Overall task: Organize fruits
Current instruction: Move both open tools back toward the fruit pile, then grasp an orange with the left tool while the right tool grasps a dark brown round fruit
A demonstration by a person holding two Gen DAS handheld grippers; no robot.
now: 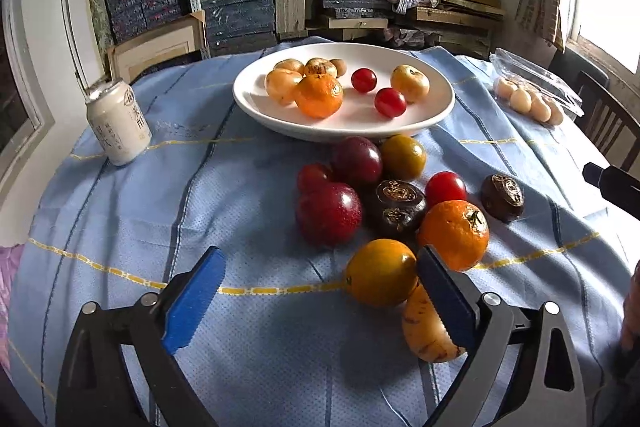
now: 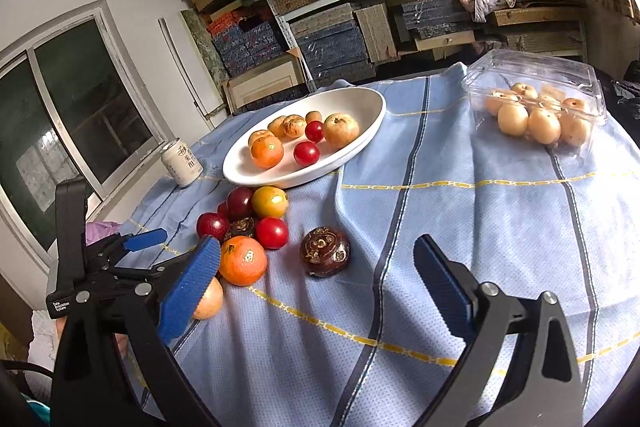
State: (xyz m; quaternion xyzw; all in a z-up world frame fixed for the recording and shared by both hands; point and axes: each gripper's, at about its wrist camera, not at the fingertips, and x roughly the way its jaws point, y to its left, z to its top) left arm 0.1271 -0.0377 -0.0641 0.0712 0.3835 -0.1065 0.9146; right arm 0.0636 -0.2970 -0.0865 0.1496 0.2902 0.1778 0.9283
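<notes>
While both jaws stand spread and hold nothing, the left hand-held gripper (image 1: pixel 320 267) is nearer the yellow tomato (image 1: pixel 380 273), which lies on the table at one o'clock, touching its right finger; the right hand-held gripper (image 2: pixel 316 257) hovers apart.

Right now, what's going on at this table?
A person with a gripper in each hand is sorting fruit into the white bowl. It already holds an orange, two cherry tomatoes and several pale fruits. More fruit lies in a cluster on the blue tablecloth. The left gripper and the right gripper are both open and empty. The left one hovers by a yellow tomato.
</notes>
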